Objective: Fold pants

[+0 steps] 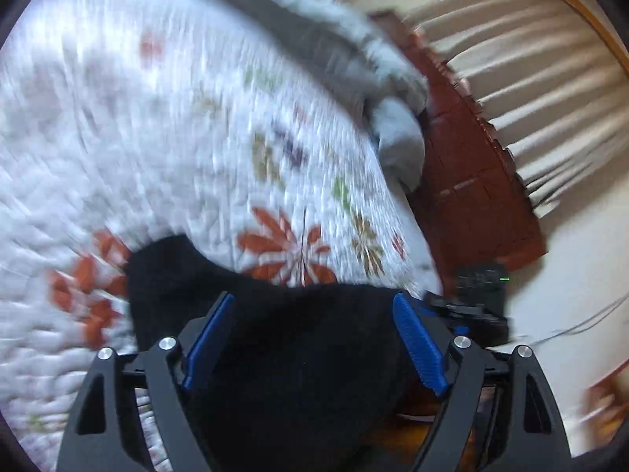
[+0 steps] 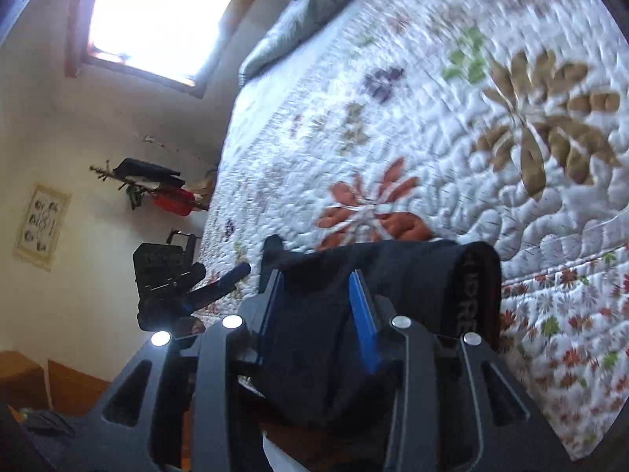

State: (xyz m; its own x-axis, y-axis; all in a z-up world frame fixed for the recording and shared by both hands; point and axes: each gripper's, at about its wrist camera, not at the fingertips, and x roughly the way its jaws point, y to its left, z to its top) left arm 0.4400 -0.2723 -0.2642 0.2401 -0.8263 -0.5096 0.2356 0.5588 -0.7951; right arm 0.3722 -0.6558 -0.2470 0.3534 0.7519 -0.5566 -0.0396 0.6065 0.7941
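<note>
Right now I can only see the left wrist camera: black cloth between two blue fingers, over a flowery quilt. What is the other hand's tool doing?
Observer: The right fingers stand closer together, and a bunch of the black pants fills the gap between them.
Operator: Which end of the pants is that?
Observer: The waistband, which has lettering on it, lies just to the right of those fingers in the right wrist view.
Operator: Is anything on the wall over there?
Observer: A small picture hangs on it.
</note>
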